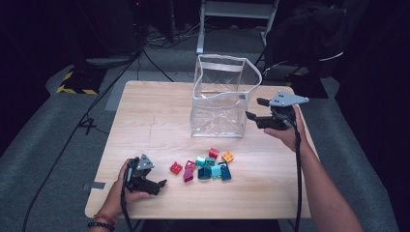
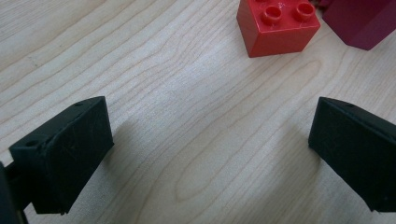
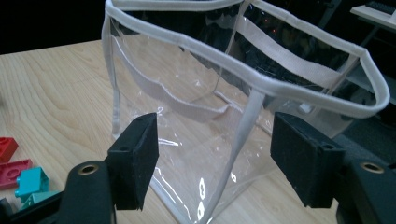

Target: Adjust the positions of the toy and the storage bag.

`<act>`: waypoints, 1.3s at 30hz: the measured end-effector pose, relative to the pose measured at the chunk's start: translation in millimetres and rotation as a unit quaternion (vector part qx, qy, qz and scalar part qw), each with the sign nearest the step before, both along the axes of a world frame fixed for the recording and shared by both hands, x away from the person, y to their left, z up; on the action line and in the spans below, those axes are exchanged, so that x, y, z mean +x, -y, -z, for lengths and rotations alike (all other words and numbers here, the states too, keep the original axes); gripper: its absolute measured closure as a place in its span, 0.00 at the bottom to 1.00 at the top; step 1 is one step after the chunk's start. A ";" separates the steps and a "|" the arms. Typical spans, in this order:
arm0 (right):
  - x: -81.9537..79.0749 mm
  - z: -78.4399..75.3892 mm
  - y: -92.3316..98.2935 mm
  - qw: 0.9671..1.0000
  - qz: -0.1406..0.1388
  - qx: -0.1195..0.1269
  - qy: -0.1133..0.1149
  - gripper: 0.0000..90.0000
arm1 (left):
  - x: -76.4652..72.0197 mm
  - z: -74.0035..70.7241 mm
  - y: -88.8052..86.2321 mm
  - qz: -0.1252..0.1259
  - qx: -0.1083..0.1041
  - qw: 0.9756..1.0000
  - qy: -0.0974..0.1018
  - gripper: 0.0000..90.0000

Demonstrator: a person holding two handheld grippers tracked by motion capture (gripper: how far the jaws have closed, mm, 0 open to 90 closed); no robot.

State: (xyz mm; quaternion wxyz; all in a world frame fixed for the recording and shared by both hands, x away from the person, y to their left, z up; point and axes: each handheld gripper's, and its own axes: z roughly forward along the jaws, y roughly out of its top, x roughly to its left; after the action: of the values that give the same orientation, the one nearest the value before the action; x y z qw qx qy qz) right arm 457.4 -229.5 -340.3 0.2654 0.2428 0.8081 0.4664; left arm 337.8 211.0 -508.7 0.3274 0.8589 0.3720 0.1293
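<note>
Approaching clear bag (image 1: 220, 99) corner, right gripper (image 1: 256, 108) spread, empty; left gripper (image 1: 162, 184) spread near red brick (image 1: 176, 167), ready to pick.

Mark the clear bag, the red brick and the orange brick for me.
clear bag (image 1: 218, 113), high view, on its front wall.
red brick (image 2: 276, 29), left gripper view, on its studded top near the front edge.
orange brick (image 1: 227, 156), high view, on its top face.
</note>
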 end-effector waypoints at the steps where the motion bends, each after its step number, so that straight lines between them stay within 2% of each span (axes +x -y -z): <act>1: 0.0 0.0 0.0 1.000 0.000 0.000 0.000 0.37 | 0.0 0.0 0.0 0.000 0.000 1.000 0.000 0.00; 10: 8.2 -13.2 -17.1 1.000 -0.012 0.003 0.012 0.36 | 0.0 0.0 0.0 0.000 0.000 1.000 0.000 0.00; 17: 20.8 -18.1 -35.1 1.000 -0.014 -0.011 0.025 0.36 | 0.0 0.0 0.0 0.000 0.000 1.000 0.000 0.00; 25: 32.1 -18.6 -43.0 1.000 -0.015 -0.012 0.019 0.35 | 0.0 0.0 0.0 0.000 0.000 1.000 0.000 0.00; 31: 46.4 -16.4 -45.3 1.000 -0.012 -0.010 -0.001 0.35 | 0.0 0.0 0.0 0.000 0.000 1.000 0.000 0.00; 33: 54.1 -12.2 -45.1 1.000 -0.012 -0.012 -0.019 0.39 | 0.0 0.0 0.0 0.000 0.000 1.000 0.000 0.00; 35: 55.8 -10.5 -45.0 1.000 -0.012 -0.013 -0.022 0.41 | 0.0 0.0 0.0 0.000 0.000 1.000 0.000 0.00; 37: 57.3 -10.2 -42.1 1.000 -0.005 -0.002 -0.017 0.59 | 0.0 0.0 0.0 0.000 0.000 1.000 0.000 0.00; 39: 57.0 -11.4 -40.3 1.000 -0.001 -0.008 -0.010 0.71 | -0.1 0.0 0.0 -0.001 0.000 1.000 0.000 0.00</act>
State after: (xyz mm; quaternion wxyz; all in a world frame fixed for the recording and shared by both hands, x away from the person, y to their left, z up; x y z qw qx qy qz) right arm 514.4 -189.2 -329.0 0.2586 0.2444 0.8146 0.4581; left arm 337.8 211.0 -508.6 0.3272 0.8587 0.3725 0.1293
